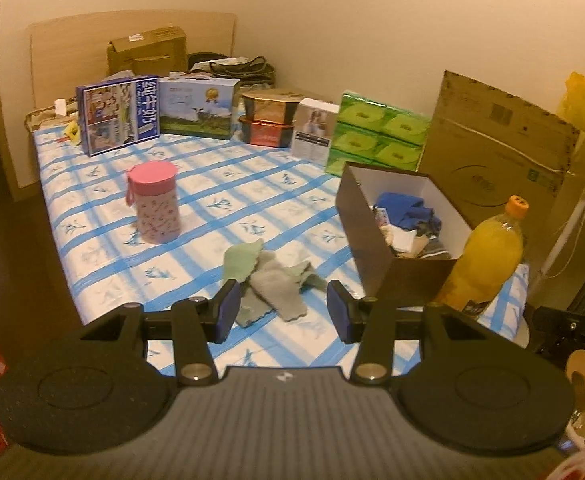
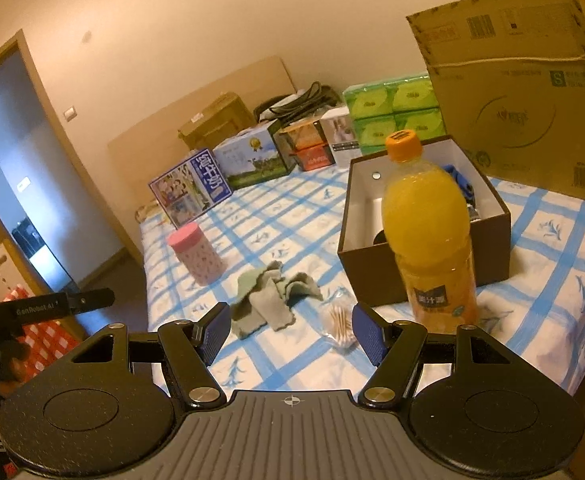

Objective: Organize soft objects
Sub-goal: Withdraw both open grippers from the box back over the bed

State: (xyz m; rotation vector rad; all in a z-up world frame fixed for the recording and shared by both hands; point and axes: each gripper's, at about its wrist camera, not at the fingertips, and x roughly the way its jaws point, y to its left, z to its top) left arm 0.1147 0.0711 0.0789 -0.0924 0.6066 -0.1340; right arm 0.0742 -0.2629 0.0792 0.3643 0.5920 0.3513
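A crumpled pile of green and grey cloths (image 1: 270, 280) lies on the blue-checked bed, just beyond my left gripper (image 1: 283, 310), which is open and empty with the cloths between and ahead of its fingertips. The pile also shows in the right wrist view (image 2: 268, 300). A dark brown box (image 1: 376, 240) with a white inside holds blue and other cloths (image 1: 408, 220); it stands right of the pile and shows in the right wrist view (image 2: 492, 240) too. My right gripper (image 2: 288, 334) is open and empty, short of the pile.
An orange juice bottle (image 2: 428, 236) stands in front of the brown box. A pink lidded cup (image 1: 154, 202) stands left of the cloths. A small clear packet (image 2: 338, 320) lies near my right finger. Cartons, green tissue packs (image 1: 376, 136) and a large cardboard box (image 1: 492, 148) line the back.
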